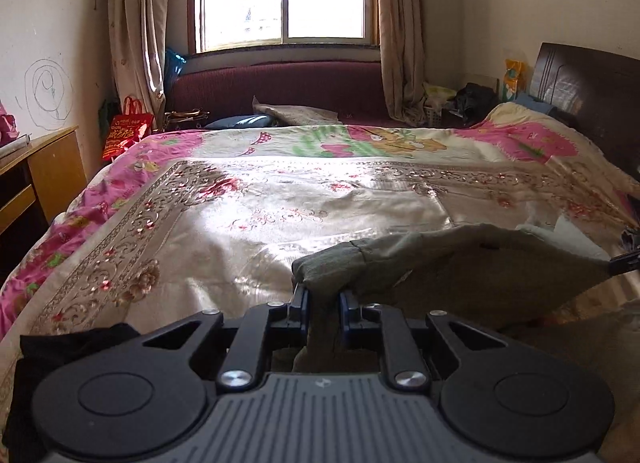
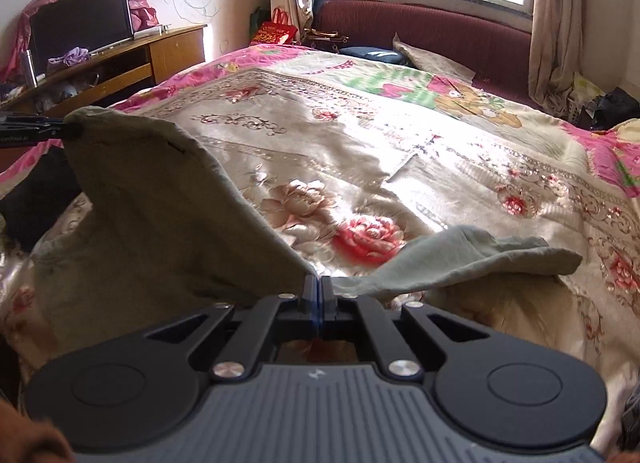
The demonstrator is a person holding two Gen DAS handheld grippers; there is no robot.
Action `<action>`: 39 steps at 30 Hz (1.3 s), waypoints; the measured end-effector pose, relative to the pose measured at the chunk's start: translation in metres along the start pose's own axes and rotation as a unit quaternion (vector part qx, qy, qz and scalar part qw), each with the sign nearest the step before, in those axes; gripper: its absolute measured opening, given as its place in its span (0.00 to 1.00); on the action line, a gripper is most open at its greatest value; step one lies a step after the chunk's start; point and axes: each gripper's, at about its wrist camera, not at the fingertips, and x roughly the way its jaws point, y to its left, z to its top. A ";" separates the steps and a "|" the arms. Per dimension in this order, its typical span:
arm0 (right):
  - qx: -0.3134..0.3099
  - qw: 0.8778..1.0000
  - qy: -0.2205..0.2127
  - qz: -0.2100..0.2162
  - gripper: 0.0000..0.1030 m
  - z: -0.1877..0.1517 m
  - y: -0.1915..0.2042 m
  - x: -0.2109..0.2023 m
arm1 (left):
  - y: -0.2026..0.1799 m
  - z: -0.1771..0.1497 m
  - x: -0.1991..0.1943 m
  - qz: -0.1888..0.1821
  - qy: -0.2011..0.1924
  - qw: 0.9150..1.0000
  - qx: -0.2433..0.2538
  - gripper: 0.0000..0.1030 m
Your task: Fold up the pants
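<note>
Olive-green pants (image 1: 460,263) hang lifted over the flowered bedspread (image 1: 240,215), stretched between both grippers. My left gripper (image 1: 323,295) is shut on a bunched corner of the cloth, which fills the gap between its blue pads. The right gripper (image 1: 624,263) shows at the right edge, holding the other corner. In the right wrist view my right gripper (image 2: 319,283) is shut tight on a thin edge of the pants (image 2: 160,203). The left gripper (image 2: 36,129) pinches the far corner at the left. A loose part of the pants (image 2: 460,259) trails on the bed to the right.
A black cloth (image 1: 60,355) lies at the bed's near left edge. A wooden desk (image 2: 120,63) with a TV (image 2: 80,23) stands left of the bed, with a red bag (image 1: 126,131) beside it. A maroon sofa (image 1: 280,83) runs under the window and a dark headboard (image 1: 592,95) stands at the right.
</note>
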 end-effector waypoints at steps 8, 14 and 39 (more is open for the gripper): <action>0.014 0.995 0.100 0.028 0.02 -0.104 0.077 -0.008 | 0.000 -0.106 -0.013 0.047 0.096 0.994 -0.033 0.28; -0.087 0.993 0.072 -0.023 0.06 -0.104 0.122 -0.008 | -0.024 -0.116 -0.023 0.057 0.065 0.996 0.021 0.28; -0.435 0.898 -0.057 -0.016 0.33 -0.083 0.237 0.056 | -0.009 -0.092 0.009 -0.003 0.079 0.997 0.011 0.27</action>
